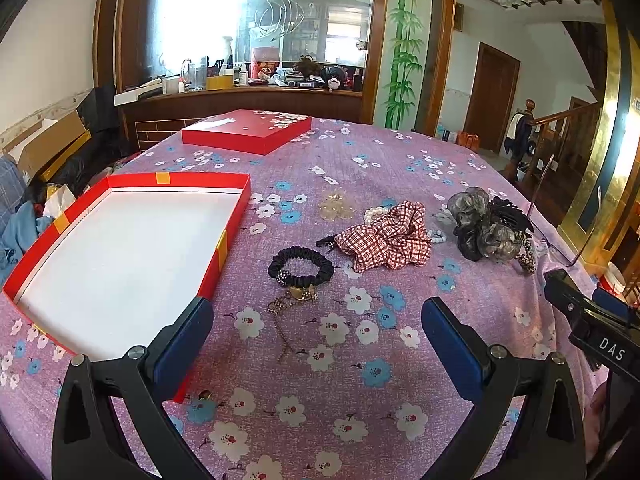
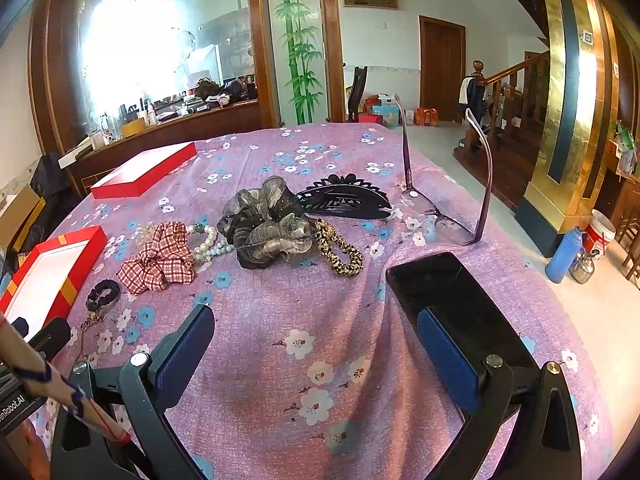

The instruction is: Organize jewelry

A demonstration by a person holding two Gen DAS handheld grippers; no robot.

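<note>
On your far left the open red box (image 1: 120,184) sits bare, its lid (image 1: 248,130) well behind. Your left gripper (image 1: 318,336) hangs with jaws spread wide, holding nothing, above the thin chain (image 1: 282,320) trailing from the black hair tie (image 1: 300,266). That chain could snag the cloth if dragged. Your right gripper (image 2: 314,344) gapes too, beside the phone (image 2: 452,300); bump it and it may slide off.

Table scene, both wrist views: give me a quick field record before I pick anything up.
surface: floral purple cloth
open red box: white inside, nothing in it
red lid: apart, far side
black scrunchie: nearest the box
plaid scrunchie: middle, over pearl beads
grey scrunchie: right of the plaid one
glasses: far right
left gripper: open, holds nothing
right gripper: open, holds nothing
</note>
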